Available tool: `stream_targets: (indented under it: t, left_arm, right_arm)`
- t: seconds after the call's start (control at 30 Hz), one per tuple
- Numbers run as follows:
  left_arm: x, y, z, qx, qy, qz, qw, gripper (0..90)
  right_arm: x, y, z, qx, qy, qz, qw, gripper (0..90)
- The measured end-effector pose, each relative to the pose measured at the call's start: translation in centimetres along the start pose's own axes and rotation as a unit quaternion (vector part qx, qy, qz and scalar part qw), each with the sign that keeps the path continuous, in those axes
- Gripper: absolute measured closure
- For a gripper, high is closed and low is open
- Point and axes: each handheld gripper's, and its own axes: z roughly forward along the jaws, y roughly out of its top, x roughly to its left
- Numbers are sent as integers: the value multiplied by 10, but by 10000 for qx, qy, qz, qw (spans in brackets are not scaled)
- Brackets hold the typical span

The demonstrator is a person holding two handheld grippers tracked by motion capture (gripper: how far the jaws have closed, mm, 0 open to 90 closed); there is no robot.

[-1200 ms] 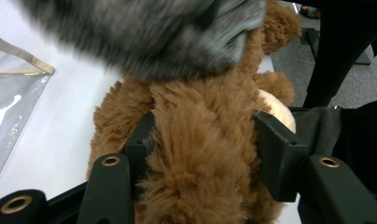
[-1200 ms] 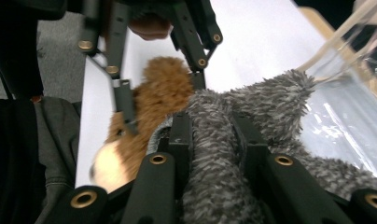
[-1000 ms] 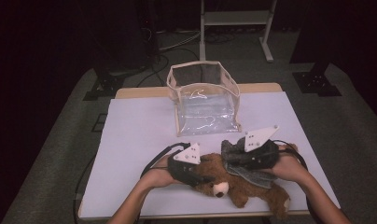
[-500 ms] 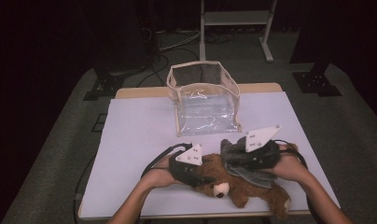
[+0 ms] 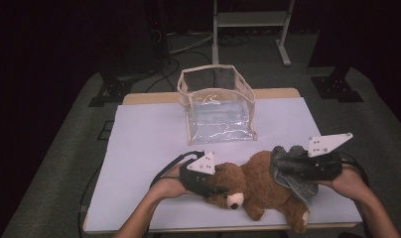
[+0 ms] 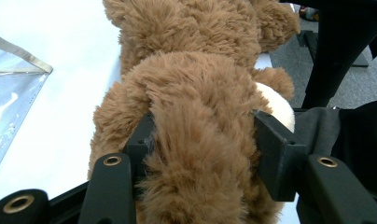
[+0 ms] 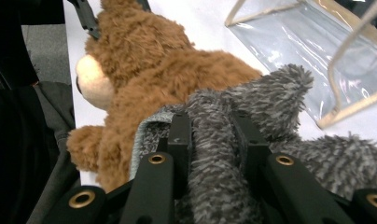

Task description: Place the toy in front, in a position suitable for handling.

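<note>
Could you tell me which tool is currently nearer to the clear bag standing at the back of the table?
Left, by a small margin. The left tool grips the teddy bear in front of the clear bag, slightly to its left; the right tool holds the grey cloth farther off to the right.

We see a brightly lit white tabletop (image 5: pixel 149 148) amid a dark room; glare streaks the clear plastic bag (image 5: pixel 218 106), and nearby fur blurs softly.

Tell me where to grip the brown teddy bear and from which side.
Grip the teddy bear across its head, coming from the table's left: it lies on its side, the soft head gives, and the left gripper already clamps it there. The right gripper pinches the grey cloth.
</note>
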Motion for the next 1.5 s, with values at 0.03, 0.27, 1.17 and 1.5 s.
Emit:
stream_targets:
  t: [0.03, 0.27, 1.17, 1.5]
  left_arm:
    - [0, 0, 0, 2, -5, 1, 10000, 473]
    - [1, 0, 0, 1, -19, 31, 10000, 469]
    - [23, 26, 13, 501, -469, -149, 9975, 435]
    - [20, 31, -6, 602, -265, -41, 9978, 393]
  right_arm:
    - [-2, -1, -1, 7, -9, 4, 10000, 715]
    - [-12, -10, -5, -64, -7, 283, 9996, 715]
    - [25, -4, 36, -253, 406, 18, 9989, 726]
    - [36, 13, 60, -200, 484, -181, 9985, 729]
